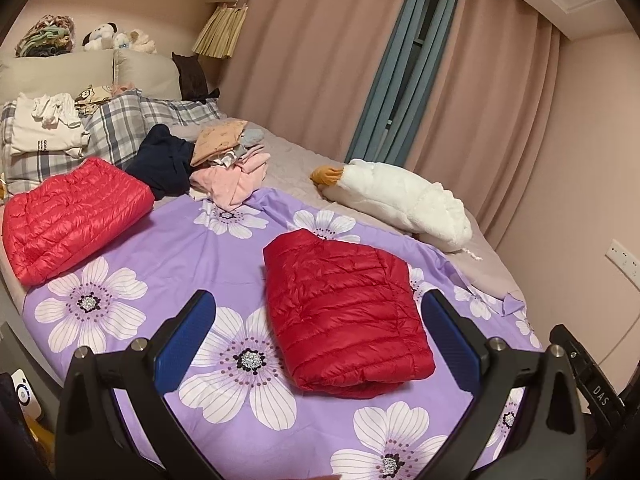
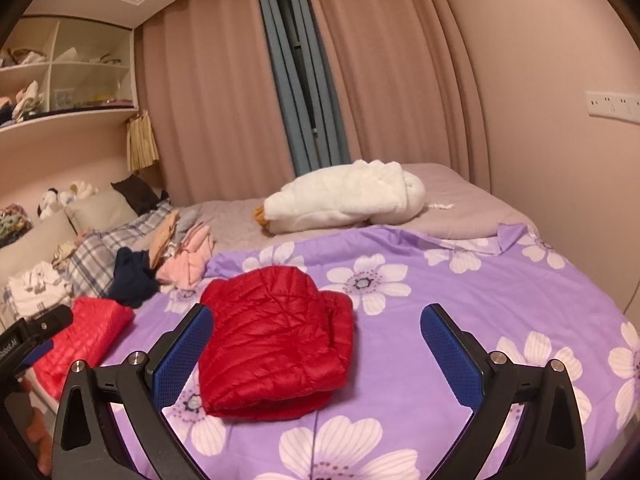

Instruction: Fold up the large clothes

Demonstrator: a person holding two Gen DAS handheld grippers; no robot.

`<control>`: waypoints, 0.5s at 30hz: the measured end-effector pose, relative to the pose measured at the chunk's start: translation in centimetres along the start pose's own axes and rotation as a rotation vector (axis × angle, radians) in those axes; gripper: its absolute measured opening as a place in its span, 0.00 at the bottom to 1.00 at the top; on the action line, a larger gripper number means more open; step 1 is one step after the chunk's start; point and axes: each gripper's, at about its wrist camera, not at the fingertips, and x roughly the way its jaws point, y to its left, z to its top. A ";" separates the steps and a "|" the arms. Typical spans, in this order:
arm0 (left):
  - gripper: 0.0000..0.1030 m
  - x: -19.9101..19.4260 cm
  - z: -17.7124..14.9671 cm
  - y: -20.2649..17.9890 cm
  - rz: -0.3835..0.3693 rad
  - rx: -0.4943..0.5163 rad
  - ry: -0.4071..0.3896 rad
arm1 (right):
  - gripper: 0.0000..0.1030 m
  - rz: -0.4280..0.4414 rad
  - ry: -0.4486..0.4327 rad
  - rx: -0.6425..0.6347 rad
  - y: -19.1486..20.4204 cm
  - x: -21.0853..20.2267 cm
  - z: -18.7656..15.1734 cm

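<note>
"DAS" in white on black gripper body (image 1: 600,396) at right edge of left-wrist view, partial "...hobot.AI" on black gripper (image 2: 16,344) at left edge of right-wrist view, small print on folded white top (image 1: 40,146) illegible

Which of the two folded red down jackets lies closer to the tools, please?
The darker red down jacket on the purple floral cover, right before both open tools; the lighter, coral-red jacket sits farther off, towards the plaid pillows.

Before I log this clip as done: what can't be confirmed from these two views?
- Dark red folded jacket: underside and inner layers hidden by its own top layer, both views.
- Lighter red folded jacket: in the right wrist view, partly covered by the left gripper.
- Clothes pile: pieces overlap, count unclear.
- Shelf contents: too small, fisheye edge.
- Right gripper: open, nothing between its pads.
</note>
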 end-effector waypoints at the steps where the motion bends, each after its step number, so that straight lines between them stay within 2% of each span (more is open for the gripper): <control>1: 1.00 -0.1 0.0 0.0 -0.001 0.001 -0.004 | 0.99 0.001 -0.003 -0.002 0.1 -0.1 0.0; 15: 1.00 -0.2 0.0 -0.4 0.010 0.018 -0.006 | 0.99 -0.015 0.002 -0.020 0.0 0.3 0.1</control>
